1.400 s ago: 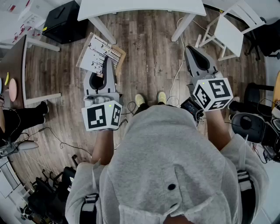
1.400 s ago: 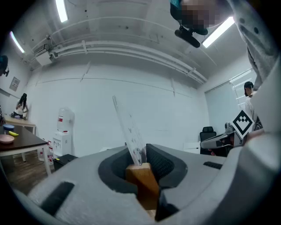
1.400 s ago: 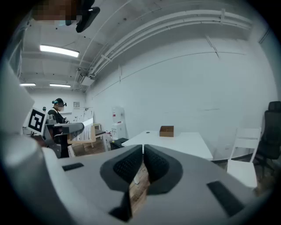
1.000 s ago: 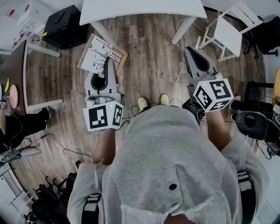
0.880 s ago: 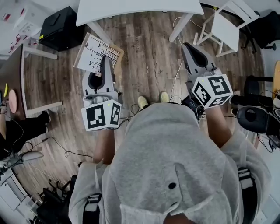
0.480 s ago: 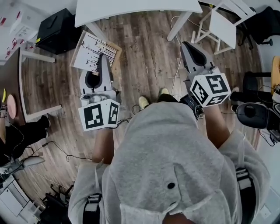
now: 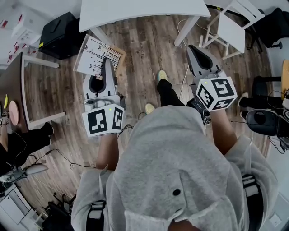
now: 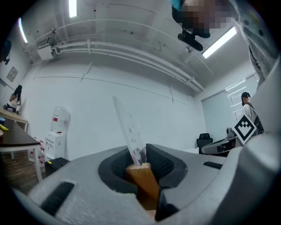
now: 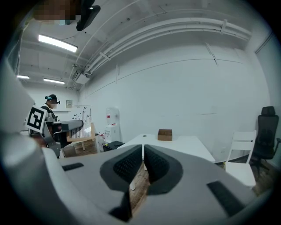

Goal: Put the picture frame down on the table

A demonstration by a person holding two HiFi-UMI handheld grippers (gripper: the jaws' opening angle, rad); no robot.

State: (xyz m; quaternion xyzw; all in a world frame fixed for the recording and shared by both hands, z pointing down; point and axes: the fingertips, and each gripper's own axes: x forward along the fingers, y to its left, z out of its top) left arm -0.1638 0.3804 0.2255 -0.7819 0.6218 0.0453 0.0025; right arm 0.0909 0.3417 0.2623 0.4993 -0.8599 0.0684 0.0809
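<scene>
Two grippers show in the head view. The left gripper (image 7: 108, 67) holds the frame (image 7: 95, 55) in the air over the wooden plank floor (image 7: 144, 49), just short of the white table (image 7: 144, 9). The frame is not on the table. Compared with a second ago, one shoe (image 7: 161, 75) has stepped forward toward the table, while before both shoes stood side by side. The frame stays in the same grip. The right gripper (image 7: 193, 48) carries nothing. The marker cube (image 7: 104, 122) has only black and white squares and no words.

In the left gripper view, the ribbed dark pads of the left gripper (image 8: 140, 160) pinch the light wooden edge of the frame (image 8: 142, 184). A thin clear pane rises from the wood, tilted to the left. The dispenser (image 8: 57, 132) by the wall has a red label, too small to read.

In the right gripper view, the jaws of the right gripper (image 9: 143, 151) are pressed together with nothing between them. Beyond them stands the table (image 9: 184, 143), smooth and white, with a small brown box (image 9: 165, 134) on it. The frame (image 9: 81, 129) shows far at the left, a white picture with thin black lines in a wooden border
</scene>
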